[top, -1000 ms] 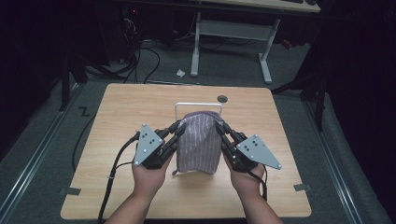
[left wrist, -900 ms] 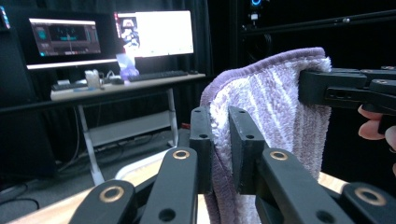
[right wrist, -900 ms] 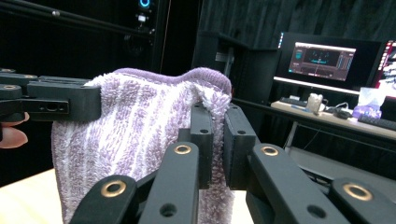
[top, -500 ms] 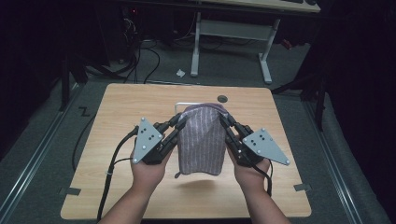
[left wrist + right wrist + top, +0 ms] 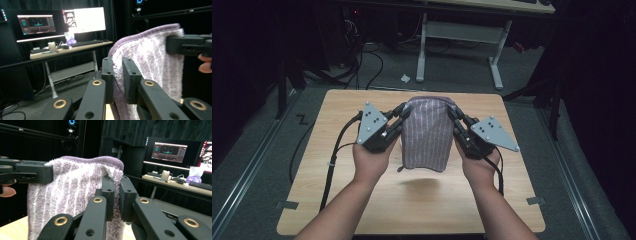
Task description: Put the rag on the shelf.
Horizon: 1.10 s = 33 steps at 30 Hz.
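Wooden table [image 5: 362, 200], towel [image 5: 428, 135] between clamping tools

The towel's [image 5: 428, 135] far face and upper corners are hidden behind cloth and jaws. In both gripper views its lower part runs off the bottom edge. Monitor [image 5: 37, 23] text is illegible.

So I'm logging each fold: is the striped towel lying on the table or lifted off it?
Lifted. The striped towel hangs from its top corners, pinched by the left hand-held gripper and right hand-held gripper, casting a shadow on the table.
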### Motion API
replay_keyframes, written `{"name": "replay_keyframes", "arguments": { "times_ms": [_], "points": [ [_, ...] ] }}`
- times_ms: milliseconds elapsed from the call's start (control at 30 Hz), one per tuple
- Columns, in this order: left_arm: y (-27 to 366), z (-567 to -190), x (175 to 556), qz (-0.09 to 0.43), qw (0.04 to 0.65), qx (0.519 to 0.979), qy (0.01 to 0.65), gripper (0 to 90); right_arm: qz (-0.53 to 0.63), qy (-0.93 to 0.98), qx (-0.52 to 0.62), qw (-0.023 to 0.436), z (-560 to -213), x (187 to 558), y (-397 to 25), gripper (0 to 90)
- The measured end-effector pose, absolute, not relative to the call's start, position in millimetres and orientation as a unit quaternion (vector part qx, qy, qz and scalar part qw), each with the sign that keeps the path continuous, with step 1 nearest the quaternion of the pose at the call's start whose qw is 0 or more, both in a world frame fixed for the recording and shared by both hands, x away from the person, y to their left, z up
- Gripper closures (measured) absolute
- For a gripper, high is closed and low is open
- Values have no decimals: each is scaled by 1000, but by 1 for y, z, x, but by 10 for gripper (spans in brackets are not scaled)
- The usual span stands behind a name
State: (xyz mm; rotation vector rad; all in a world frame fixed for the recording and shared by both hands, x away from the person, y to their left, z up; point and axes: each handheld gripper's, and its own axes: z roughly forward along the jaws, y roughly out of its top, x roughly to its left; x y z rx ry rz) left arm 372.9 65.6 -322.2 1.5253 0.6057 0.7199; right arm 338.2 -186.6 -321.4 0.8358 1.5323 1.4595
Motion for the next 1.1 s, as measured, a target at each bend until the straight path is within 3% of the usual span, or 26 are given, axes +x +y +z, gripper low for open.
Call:
{"name": "replay_keyframes", "arguments": {
  "times_ms": [467,1100],
  "points": [
    [48,-318,436,347,578,691,261,810,557,620,363,417,-321,404,-193,847],
    [44,-327,521,355,530,704,312,805,528,640,396,394,-330,490,-184,847]
  ]
}}
